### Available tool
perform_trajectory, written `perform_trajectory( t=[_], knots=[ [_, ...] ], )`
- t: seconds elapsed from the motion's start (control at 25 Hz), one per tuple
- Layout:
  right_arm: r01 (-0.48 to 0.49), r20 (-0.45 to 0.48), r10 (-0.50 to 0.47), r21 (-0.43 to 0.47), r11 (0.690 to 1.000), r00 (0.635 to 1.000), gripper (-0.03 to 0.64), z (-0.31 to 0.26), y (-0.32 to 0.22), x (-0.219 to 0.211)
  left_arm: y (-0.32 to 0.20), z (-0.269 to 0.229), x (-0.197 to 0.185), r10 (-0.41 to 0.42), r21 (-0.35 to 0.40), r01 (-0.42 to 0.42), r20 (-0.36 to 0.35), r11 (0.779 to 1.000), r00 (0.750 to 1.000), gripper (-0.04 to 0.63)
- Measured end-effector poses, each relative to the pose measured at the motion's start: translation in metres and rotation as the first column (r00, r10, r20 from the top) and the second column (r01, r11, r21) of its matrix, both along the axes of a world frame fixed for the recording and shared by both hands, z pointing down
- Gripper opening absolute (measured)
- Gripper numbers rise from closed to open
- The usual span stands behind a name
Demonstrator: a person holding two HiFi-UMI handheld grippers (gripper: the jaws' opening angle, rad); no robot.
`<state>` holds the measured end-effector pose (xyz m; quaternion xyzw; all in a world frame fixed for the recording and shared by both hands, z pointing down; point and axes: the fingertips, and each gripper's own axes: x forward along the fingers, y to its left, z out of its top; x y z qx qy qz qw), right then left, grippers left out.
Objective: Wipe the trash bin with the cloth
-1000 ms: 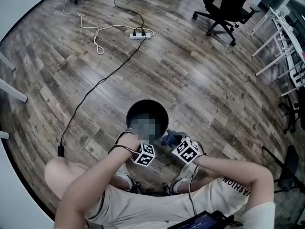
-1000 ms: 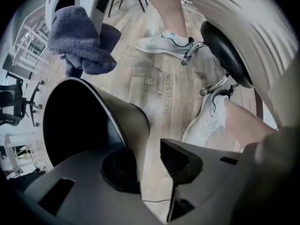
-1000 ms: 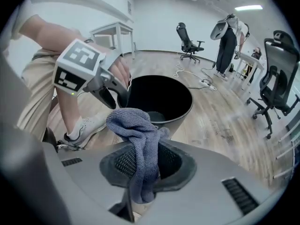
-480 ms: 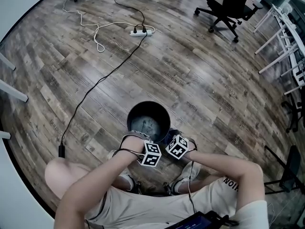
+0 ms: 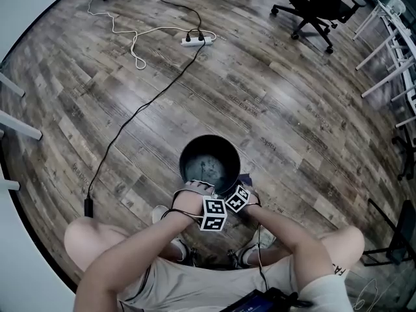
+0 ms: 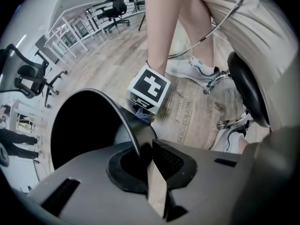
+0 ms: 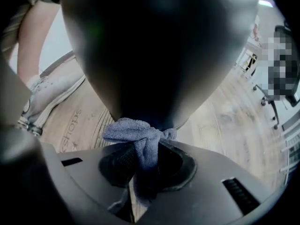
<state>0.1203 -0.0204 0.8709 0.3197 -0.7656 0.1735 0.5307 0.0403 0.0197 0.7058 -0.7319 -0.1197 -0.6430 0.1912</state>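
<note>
Trash bin (image 5: pixel 187 156): black, round, open-topped, upright on the wood-plank floor (image 5: pixel 279 103), just beyond the person's feet and centre-near in the head view. Left gripper (image 5: pixel 197 187) sits at the bin's near rim, pointing down. Its jaws have just been closing and now stand narrow, with the thin rim wall pinched between them, as the left gripper view confirms. Right gripper (image 5: pixel 244 186) is just right of the left one, at the bin's near-right side. Its jaws are clamped on a blue-grey cloth (image 7: pixel 136 132), which bunches out past the tips and touches the bin's dark outer wall low down, near the floor. The two marker cubes are almost touching. A white sneaker (image 6: pixel 190 69) rests on the floor near the bin. Far left: a white power strip (image 5: pixel 194 41) with a black cable running back toward the person. Far right: a black office chair (image 5: pixel 318 2).
</note>
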Motion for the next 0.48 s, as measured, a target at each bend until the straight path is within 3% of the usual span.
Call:
perform_trajectory(
  t=[0.12,0.24,0.36,0.48],
  knots=[
    [-0.052,0.034,0.055,-0.086,0.995,0.998,0.075,0.000,0.006,0.001,0.000,0.000,0.002,-0.011,-0.050,0.010,-0.031,0.999,0.999,0.029],
    [-0.038,0.022,0.041,-0.136,0.990,0.999,0.075,-0.021,0.017,0.007,-0.001,-0.007,0.000,-0.013,-0.112,0.009,-0.041,0.994,0.999,0.039],
    [-0.026,0.035,0.033,-0.195,0.980,0.999,0.075,-0.056,0.034,0.014,0.001,-0.016,-0.007,0.114,-0.079,-0.114,0.002,0.990,0.993,0.135],
    [-0.018,0.070,0.035,-0.233,0.972,0.997,0.075,-0.103,0.046,0.017,0.006,-0.015,-0.023,0.263,-0.047,-0.260,0.087,0.964,0.961,0.166]
  ],
)
